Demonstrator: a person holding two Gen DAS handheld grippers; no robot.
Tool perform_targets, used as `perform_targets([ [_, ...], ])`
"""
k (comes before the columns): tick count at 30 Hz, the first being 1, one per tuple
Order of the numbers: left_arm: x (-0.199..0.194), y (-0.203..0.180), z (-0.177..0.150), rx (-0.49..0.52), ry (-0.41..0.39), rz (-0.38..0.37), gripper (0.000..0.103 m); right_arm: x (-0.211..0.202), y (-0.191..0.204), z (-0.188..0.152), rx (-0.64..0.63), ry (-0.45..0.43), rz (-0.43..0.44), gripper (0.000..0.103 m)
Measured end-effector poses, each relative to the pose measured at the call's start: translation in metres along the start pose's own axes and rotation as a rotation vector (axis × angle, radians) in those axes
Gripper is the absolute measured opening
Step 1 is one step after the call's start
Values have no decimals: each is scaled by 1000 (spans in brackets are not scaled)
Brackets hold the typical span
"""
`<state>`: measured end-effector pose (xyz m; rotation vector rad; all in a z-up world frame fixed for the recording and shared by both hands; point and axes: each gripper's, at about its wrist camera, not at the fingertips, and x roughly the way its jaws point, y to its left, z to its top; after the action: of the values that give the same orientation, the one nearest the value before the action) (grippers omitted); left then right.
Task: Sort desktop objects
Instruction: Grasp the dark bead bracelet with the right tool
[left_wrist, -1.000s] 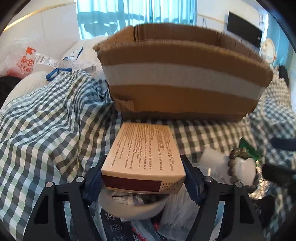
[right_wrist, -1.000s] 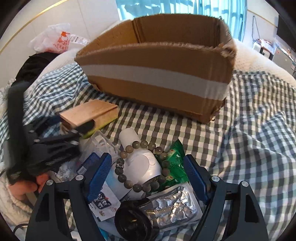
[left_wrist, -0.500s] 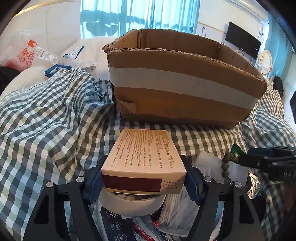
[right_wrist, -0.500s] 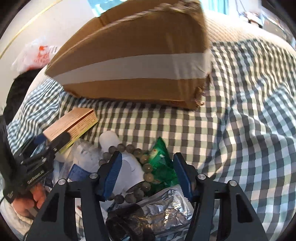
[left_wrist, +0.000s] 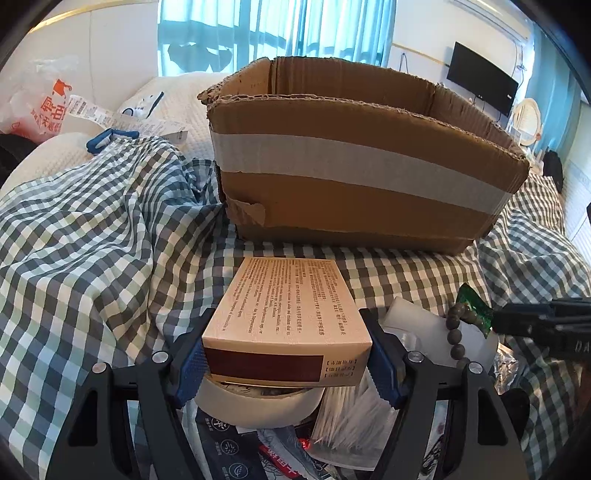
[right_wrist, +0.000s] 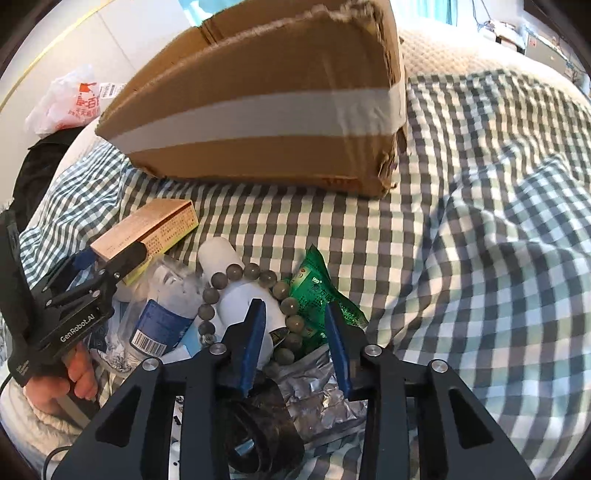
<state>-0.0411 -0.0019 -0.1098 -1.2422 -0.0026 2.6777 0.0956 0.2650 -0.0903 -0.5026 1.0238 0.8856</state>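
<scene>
The left gripper (left_wrist: 286, 354) grasps a tan printed carton (left_wrist: 291, 306) by its sides, its fingers pressed to it, near the taped cardboard box (left_wrist: 362, 166) on the checked bedcover (left_wrist: 92, 240). The gripper body reads "GenRobot.AI". The right gripper (right_wrist: 295, 347) has just been closing; its fingers straddle a bead bracelet (right_wrist: 286, 306) and green sachet (right_wrist: 314, 295), contact unclear.
</scene>
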Motion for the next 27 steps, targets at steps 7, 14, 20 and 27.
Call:
perform_targets([
  [7, 5, 2, -1, -4, 20, 8, 76, 17, -1, 7, 0, 18, 25, 29],
  [14, 7, 1, -2, -2, 20, 18, 76, 29, 12, 3, -84, 38, -120, 23],
  [20, 7, 3, -3, -12, 18, 16, 76, 36, 25, -9, -132, 88, -146, 11],
  [27, 3, 4, -5, -13, 1, 10, 75, -2, 31, -7, -122, -22, -146, 11],
])
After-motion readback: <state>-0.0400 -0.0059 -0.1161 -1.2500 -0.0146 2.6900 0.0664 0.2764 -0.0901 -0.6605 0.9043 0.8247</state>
